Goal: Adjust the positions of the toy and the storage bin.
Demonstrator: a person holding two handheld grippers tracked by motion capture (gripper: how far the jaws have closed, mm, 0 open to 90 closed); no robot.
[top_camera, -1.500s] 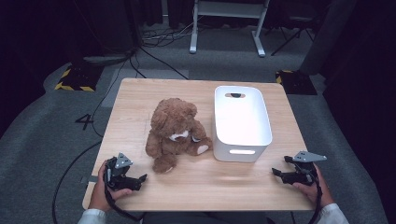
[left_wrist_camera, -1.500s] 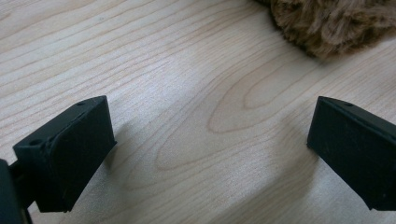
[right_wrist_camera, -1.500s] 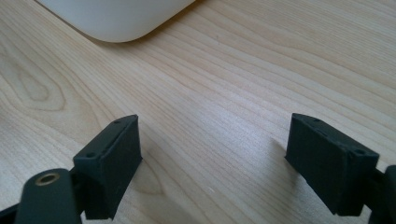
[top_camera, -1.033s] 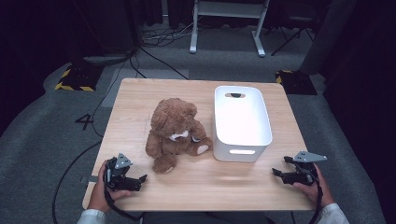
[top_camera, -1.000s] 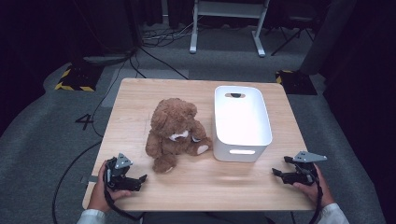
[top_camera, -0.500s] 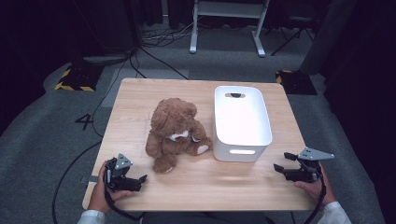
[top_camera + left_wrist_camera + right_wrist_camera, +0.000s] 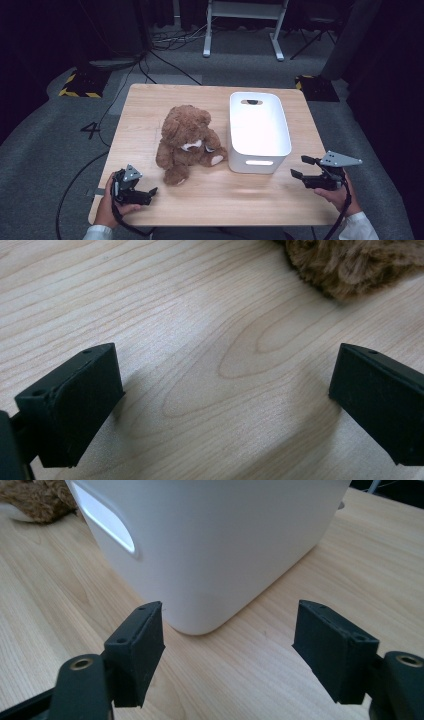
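Observation:
A brown teddy bear sits in the middle of the wooden table, with a white plastic bin just to its right. My left gripper rests low at the table's front left, open, its jaws pointing at bare wood short of the bear's foot. My right gripper hangs at the front right, facing the bin's near corner. Its jaws stand wide apart but have just been closing a little, with nothing between them.
The bin has a handle slot in its near wall and looks empty from above. Beyond the table, dark floor holds cables, a white stand's legs and yellow-black striped blocks.
My right gripper has lifted off the table's front right corner and now hangs a little higher, still facing the bin. The left gripper, bear and bin have stayed put.

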